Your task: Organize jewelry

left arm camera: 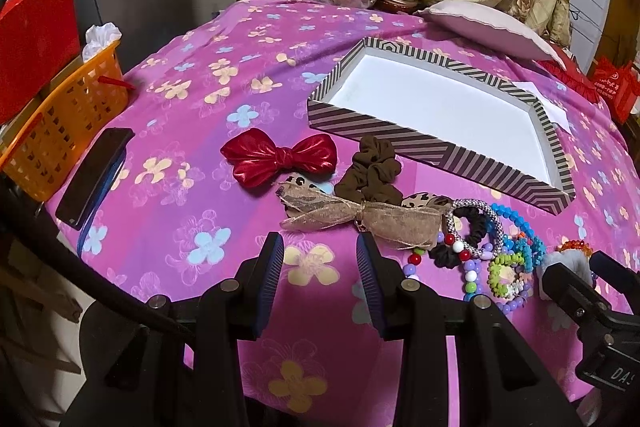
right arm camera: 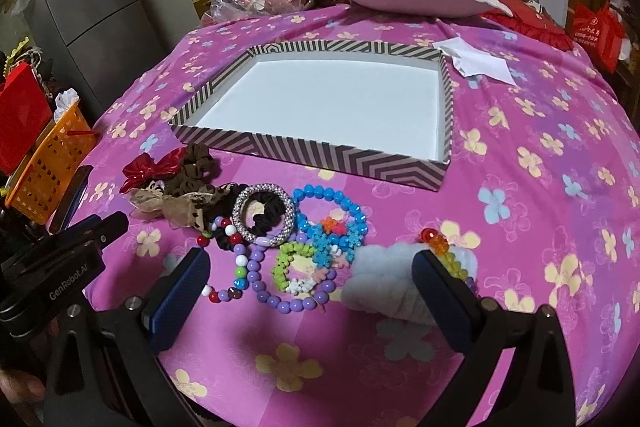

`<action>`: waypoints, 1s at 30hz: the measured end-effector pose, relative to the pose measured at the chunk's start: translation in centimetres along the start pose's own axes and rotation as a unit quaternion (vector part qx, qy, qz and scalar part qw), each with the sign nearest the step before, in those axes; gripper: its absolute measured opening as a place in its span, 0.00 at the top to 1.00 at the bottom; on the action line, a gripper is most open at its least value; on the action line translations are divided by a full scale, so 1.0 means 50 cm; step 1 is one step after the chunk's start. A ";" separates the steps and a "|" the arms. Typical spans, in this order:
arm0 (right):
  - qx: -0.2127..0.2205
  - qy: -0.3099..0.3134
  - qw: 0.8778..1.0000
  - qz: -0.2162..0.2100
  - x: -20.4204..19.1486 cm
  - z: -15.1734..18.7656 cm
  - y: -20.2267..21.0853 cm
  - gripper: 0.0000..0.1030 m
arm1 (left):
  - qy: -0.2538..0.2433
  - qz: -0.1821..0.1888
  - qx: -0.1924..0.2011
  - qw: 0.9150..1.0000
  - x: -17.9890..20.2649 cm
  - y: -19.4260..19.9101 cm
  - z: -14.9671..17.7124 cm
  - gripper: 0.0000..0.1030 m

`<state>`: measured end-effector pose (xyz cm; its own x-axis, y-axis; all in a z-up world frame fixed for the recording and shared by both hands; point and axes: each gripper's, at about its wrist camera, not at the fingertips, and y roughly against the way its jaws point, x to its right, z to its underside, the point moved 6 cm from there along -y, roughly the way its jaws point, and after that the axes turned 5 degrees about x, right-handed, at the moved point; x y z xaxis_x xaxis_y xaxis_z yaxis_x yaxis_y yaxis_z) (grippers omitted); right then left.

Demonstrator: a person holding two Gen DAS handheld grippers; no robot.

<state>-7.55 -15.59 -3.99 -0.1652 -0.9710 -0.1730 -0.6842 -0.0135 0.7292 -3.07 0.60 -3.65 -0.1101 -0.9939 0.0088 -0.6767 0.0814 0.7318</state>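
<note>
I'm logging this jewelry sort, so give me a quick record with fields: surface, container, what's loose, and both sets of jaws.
surface: pink floral cloth
container: striped box, white inside, nothing in it
loose items: red bow, brown scrunchie, tan ribbon bow, beaded bracelets, fluffy pale blue scrunchie, all in front of the box
left gripper: jaws open, holding nothing
right gripper: jaws open, around bracelets, not gripping

Both views are angled down over the bed's (left arm camera: 180,131) near edge, close; the box (left arm camera: 432,143) and jewelry pile (right arm camera: 280,239) are shared.
</note>
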 end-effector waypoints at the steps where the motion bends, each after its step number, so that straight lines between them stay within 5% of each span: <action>1: -0.002 -0.001 1.000 0.001 0.000 0.001 -0.001 0.00 | 0.000 0.000 0.000 1.000 0.001 0.000 0.001 0.42; 30: 0.010 0.025 1.000 0.007 -0.021 0.010 0.006 0.01 | 0.000 0.010 -0.005 1.000 0.007 0.000 0.003 0.42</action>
<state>-7.94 -14.48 -3.91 -0.1390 -0.9817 -0.1300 -0.6959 0.0034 0.7182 -3.22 0.29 -3.75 -0.1231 -0.9921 0.0226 -0.6664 0.0995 0.7389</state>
